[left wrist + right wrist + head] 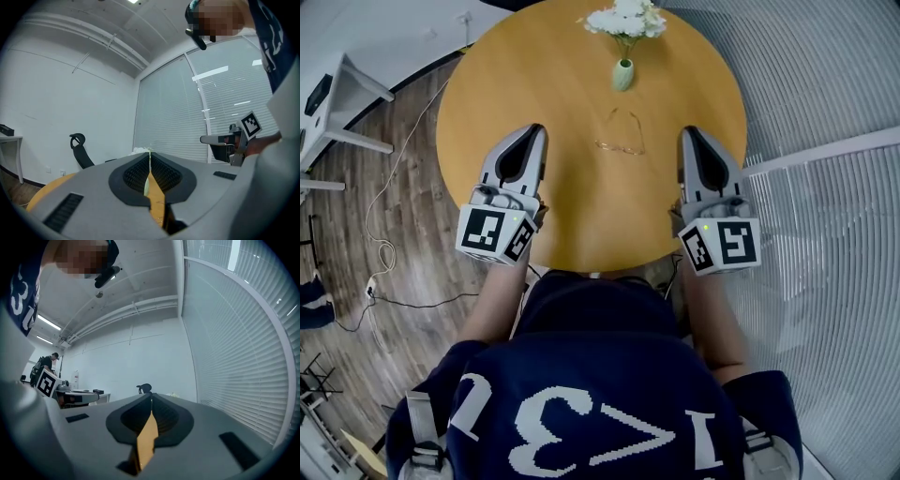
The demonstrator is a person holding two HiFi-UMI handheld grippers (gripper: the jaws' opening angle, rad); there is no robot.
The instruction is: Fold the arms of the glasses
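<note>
Both the left gripper (532,133) and right gripper (690,134) are closed tight and empty. The glasses (620,146) sit mid-tabletop (581,220) between them, arms looking unfolded. That frame's thin, so shoving it with shut jaws could skid it toward the vase (622,75) at the far edge.

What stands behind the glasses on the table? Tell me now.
Farther across the table from the glasses stands a small green vase with white flowers, apart from them. The thin frame covers nothing; the flowers cover part of the table's far rim.
</note>
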